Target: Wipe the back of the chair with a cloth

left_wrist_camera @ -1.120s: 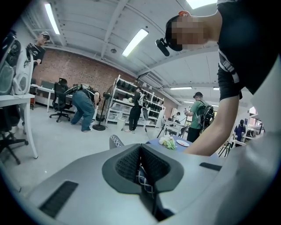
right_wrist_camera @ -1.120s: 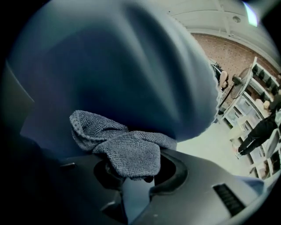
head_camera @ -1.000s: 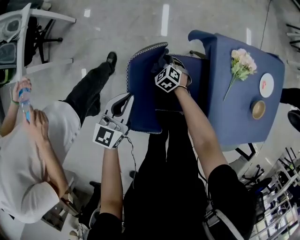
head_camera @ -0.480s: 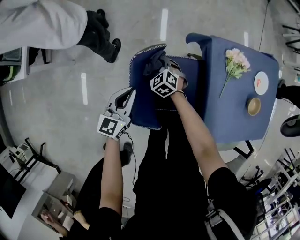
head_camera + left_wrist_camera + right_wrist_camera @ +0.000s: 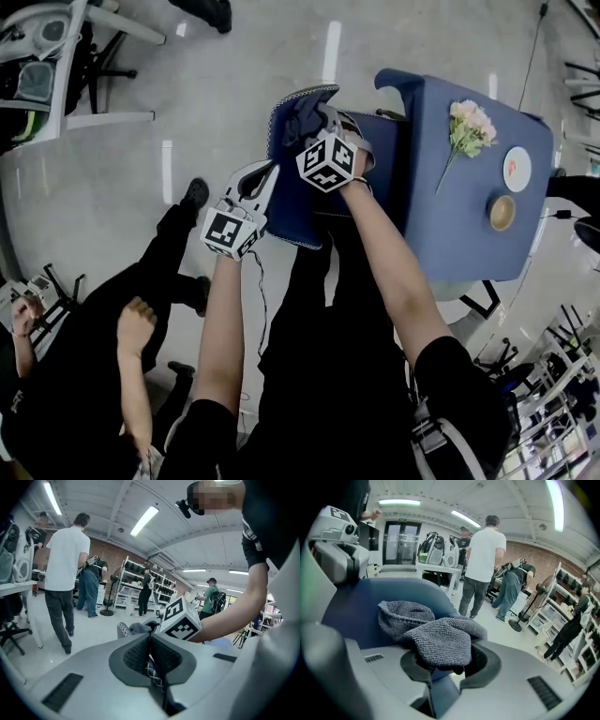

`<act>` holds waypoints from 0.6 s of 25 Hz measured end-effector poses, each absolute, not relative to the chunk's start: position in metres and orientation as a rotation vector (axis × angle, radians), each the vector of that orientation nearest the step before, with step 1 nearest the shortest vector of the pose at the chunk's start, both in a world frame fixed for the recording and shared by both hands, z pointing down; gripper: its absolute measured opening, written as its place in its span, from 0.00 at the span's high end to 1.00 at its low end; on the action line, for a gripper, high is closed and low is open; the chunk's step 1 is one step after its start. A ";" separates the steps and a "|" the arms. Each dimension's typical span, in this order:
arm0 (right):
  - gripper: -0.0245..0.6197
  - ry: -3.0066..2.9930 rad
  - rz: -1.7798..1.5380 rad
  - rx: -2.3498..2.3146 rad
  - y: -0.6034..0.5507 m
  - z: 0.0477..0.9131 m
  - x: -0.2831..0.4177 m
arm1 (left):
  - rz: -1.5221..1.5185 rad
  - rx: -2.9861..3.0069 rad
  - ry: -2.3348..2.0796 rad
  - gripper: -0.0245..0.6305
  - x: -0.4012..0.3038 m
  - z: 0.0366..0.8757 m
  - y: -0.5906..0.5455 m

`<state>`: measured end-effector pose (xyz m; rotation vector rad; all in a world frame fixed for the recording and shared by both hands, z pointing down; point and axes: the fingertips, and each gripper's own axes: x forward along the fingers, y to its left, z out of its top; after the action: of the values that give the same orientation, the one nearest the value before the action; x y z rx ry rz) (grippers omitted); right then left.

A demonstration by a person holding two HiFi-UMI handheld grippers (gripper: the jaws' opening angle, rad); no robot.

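The cloth (image 5: 305, 117), a bunched grey knit, sat at the top edge of the blue chair (image 5: 292, 208) back, pinched in the closed jaws of the right tool (image 5: 443, 665). The left tool (image 5: 151, 656) was clamped shut on the stitched side edge of the back, apparently steadying it.

Wiping looked to be under way rather than finished. The cloth was at the upper rim, and the long stretch of back below it, toward the person's legs, probably had yet to be covered. No mark on the fabric showed which parts were already done.

Just beside the chair stood a blue-covered bench (image 5: 441, 234), with flowers (image 5: 469, 129) near its far edge, and a plate (image 5: 517, 170) and a bowl (image 5: 501, 213) toward its right edge. Bystanders stood on the floor around.
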<state>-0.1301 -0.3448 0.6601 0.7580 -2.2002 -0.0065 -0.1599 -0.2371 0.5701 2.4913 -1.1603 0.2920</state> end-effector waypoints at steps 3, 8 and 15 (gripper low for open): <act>0.76 -2.205 -0.051 0.742 -0.341 0.644 -0.137 | 0.295 2.486 -1.158 0.93 -0.160 0.568 -0.235; 0.76 -2.218 -0.128 0.711 -0.335 0.614 -0.149 | 0.269 2.484 -1.151 0.93 -0.162 0.564 -0.235; 0.76 -2.314 -0.009 0.738 -0.309 0.585 -0.135 | 0.317 2.468 -1.151 0.93 -0.157 0.564 -0.232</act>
<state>-0.1354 -0.3094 0.5847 0.7383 -2.3135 -0.0085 -0.1570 -0.2319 0.5642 2.4684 -1.1505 0.3171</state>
